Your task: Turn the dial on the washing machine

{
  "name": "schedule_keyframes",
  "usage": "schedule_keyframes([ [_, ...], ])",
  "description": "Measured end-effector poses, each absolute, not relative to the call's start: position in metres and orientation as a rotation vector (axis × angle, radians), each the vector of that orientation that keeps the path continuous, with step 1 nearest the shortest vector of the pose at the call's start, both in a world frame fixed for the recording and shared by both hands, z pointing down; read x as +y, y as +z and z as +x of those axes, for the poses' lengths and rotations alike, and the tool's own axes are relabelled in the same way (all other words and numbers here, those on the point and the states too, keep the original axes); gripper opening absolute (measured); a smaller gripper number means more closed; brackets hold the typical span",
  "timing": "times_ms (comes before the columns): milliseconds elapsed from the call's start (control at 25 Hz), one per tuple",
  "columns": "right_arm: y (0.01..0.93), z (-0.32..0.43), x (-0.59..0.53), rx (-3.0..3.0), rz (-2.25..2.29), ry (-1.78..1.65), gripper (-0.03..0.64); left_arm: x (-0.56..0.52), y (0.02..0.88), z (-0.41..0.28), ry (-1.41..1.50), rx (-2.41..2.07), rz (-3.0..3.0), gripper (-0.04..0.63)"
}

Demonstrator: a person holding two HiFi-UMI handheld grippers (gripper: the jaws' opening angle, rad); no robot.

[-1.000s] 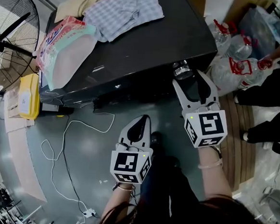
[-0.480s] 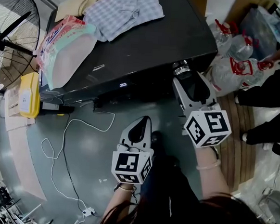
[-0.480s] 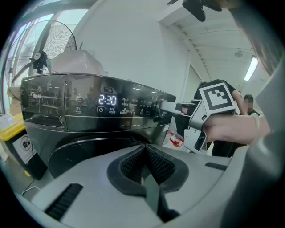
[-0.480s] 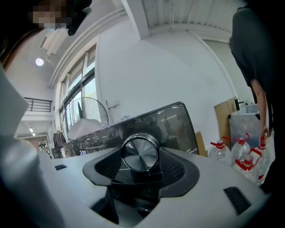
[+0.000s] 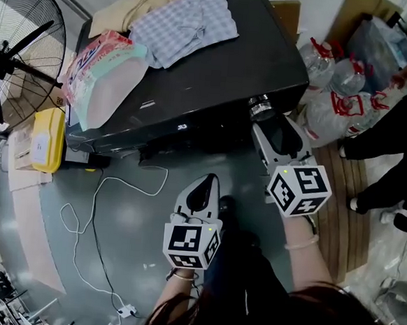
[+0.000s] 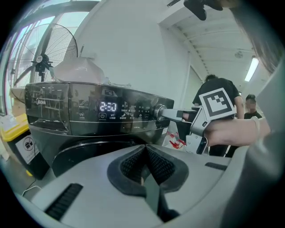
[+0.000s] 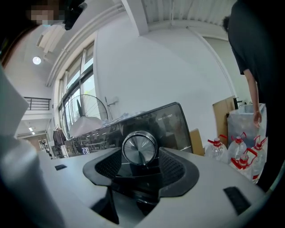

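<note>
Clasping dial [image 7: 139, 148] at washer [image 5: 218, 68] corner: right tool [image 7: 140, 152].

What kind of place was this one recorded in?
Probably a workshop or storage-type space rather than a home laundry room: the dark grey washing machine stands on a bare grey floor, beside a large black pedestal fan and clear plastic water jugs with red handles.

The washing machine [image 5: 225, 62] was a glossy, dark front-loader. White digits glowed on its control panel [image 6: 111, 111]. The dial [image 7: 139, 148] was a round silver knob with a brushed face and a chrome rim. It stuck straight out from the panel's right end.
</note>
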State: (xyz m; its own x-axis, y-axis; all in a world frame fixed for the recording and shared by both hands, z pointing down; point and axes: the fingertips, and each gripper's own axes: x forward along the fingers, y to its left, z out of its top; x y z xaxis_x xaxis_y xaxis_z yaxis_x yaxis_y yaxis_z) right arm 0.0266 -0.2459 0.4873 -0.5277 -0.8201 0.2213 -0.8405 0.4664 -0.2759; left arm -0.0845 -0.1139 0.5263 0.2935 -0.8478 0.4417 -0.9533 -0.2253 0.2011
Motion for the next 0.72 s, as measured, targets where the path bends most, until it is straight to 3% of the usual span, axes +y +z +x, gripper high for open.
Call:
schedule_keyframes([
  [720, 0.449, 0.04, -0.185, -2.639, 1.4, 0.478, 0.159, -0.075, 0.474, -0.079, 0.267, -1.692, 2.118, 0.017],
])
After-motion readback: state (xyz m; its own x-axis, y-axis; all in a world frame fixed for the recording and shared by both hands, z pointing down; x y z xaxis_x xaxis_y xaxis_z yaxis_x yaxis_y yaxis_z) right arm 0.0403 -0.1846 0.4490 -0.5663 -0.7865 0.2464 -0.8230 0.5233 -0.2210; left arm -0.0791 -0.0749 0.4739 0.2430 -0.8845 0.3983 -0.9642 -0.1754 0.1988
